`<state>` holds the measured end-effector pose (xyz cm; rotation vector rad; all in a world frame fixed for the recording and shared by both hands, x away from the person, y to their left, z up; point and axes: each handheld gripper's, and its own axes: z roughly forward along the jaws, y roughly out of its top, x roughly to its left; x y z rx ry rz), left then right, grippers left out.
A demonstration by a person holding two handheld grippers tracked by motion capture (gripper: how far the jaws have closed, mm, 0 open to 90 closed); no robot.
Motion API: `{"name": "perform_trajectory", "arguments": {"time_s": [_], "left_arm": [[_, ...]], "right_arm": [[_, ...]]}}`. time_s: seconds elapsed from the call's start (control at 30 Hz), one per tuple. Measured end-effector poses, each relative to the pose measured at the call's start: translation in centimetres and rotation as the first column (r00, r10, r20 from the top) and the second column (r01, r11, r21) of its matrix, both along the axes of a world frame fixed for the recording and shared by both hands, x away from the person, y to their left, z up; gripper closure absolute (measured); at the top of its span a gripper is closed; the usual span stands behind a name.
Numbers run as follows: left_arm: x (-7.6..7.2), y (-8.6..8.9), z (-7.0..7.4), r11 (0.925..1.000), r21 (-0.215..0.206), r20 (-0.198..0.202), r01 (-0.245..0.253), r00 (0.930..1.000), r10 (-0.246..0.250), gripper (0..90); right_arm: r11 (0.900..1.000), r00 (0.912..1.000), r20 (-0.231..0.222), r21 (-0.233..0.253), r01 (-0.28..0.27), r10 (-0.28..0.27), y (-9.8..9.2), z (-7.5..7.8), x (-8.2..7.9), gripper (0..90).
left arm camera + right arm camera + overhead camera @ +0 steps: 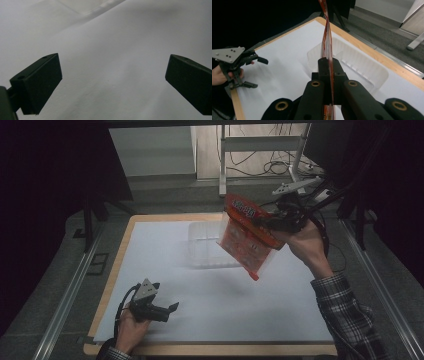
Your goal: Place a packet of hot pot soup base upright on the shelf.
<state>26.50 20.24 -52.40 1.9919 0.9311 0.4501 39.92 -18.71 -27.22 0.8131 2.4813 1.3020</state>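
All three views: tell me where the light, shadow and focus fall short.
High view: the surroundings are near black, the lit table washes out pale, and the clear tray barely stands out. Left gripper view: soft throughout, the sheet featureless, a dim shadow band between the open jaws. Right gripper view: the shut jaws and the red bag are blurred up close; the left gripper looks sharper.

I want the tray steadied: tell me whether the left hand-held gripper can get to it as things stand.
Probably yes. The left hand-held gripper is open and holds nothing, and bare white table lies between it and the clear tray. The orange bag hangs to one side.
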Motion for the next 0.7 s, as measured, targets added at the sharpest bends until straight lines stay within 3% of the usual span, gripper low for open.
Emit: {"name": "perform_trajectory", "arguments": {"time_s": [0.1, 0.3, 0.7], "left_arm": [[0.0, 0.1, 0.1, 1.0000, -0.004, 0.012, -0.002, 0.9999, 0.002, 0.4], [-0.1, 0.0, 0.3, 0.9999, -0.010, -0.019, -0.008, 0.9998, 0.007, 0.0], [-0.3, 0.5, 0.7, 0.9979, -0.063, 0.021, -0.018, 0.9996, 0.019, 0.0]], "right_arm": [[1.000, 1.0000, 0.006, 0.004, 0.001, -0.001, 0.1, 0.2, 0.6, 89.2], [1.000, 0.9999, 0.015, 0.008, 0.006, -0.006, 0.4, 0.9, 2.8, 89.2], [1.000, 0.9989, 0.042, -0.003, 0.022, -0.022, 1.0, 1.1, 5.9, 89.2]]}}
